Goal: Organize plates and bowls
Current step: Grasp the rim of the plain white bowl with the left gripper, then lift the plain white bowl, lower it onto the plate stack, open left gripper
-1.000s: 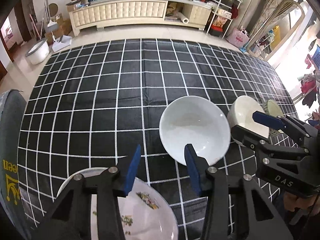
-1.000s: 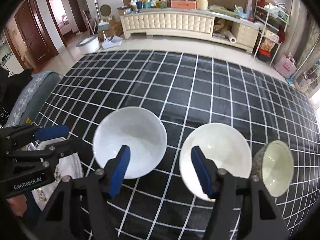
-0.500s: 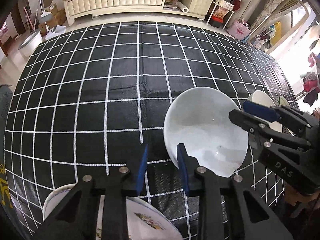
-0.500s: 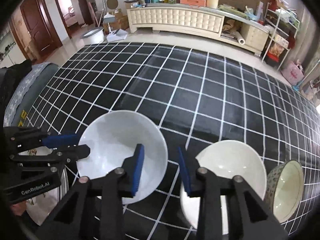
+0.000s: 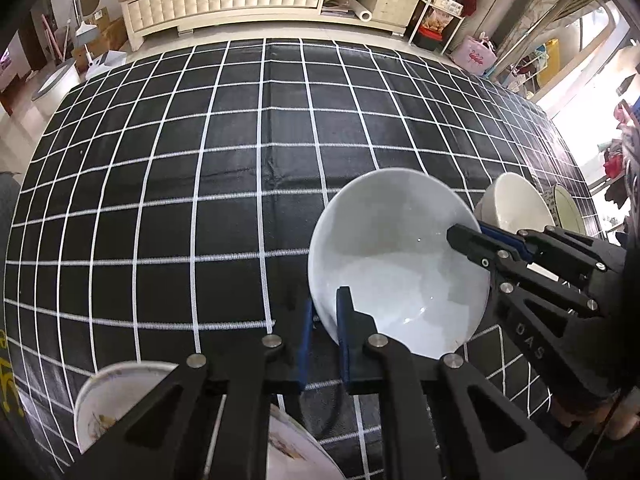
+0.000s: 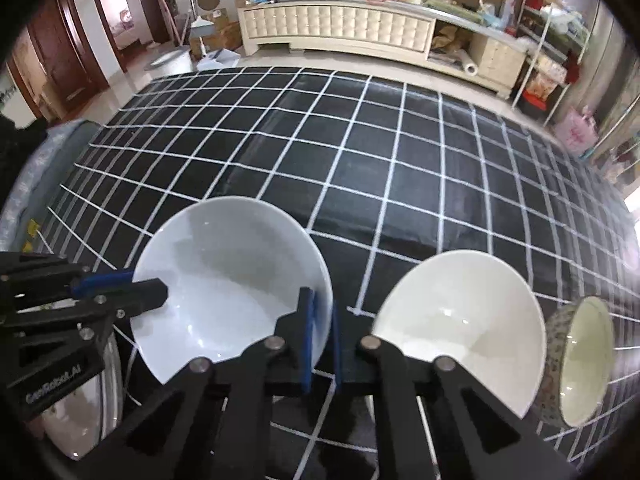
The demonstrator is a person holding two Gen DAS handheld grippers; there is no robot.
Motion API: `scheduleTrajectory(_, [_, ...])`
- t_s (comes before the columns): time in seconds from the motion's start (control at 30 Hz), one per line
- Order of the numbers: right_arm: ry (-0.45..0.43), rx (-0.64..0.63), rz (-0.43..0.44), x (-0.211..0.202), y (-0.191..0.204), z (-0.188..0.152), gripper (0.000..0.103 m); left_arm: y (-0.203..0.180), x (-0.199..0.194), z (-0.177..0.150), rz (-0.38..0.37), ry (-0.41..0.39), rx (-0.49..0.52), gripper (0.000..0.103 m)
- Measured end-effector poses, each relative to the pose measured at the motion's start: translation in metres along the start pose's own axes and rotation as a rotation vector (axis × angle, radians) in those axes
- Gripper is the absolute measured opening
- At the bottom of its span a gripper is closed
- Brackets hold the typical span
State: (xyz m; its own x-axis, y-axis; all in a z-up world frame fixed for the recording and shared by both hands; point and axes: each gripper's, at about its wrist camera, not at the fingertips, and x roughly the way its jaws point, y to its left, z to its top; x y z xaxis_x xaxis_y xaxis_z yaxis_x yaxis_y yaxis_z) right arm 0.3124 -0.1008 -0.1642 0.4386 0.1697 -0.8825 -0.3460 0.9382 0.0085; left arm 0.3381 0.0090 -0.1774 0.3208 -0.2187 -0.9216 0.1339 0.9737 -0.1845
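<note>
While both claws pinch its rim from opposite sides, a plain white bowl (image 5: 396, 264) sits near the front edge of a worktop (image 5: 240, 160) covered in a black cloth with a white grid. The left claw (image 5: 322, 320) is narrowed onto the bowl's left rim, one blue pad inside and one outside. The right claw (image 6: 320, 324) grips the bowl's right rim the same way. Just right of the white bowl stands a cream bowl (image 6: 460, 324), and beyond that a speckled bowl (image 6: 584, 356) tilted on its side. Left of the white bowl, at the front edge, lies a floral plate (image 5: 104, 400).
</note>
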Motion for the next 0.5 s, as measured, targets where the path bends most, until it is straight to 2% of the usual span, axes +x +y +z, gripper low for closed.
scheduleTrajectory(0.13, [-0.018,0.037,-0.004,-0.019,0.001,-0.003,0.011,-0.004,-0.012,-0.012,-0.014,0.013,-0.016,0.01])
scheduleTrajectory(0.37, [-0.05,0.065,0.014,-0.057,0.006,-0.017,0.011,-0.012,-0.055,-0.032,-0.013,-0.034,-0.021,0.01])
scheduleTrajectory(0.5, [-0.075,0.065,-0.005,-0.074,0.012,-0.024,0.011,-0.023,-0.071,-0.044,-0.004,-0.051,0.004,0.01])
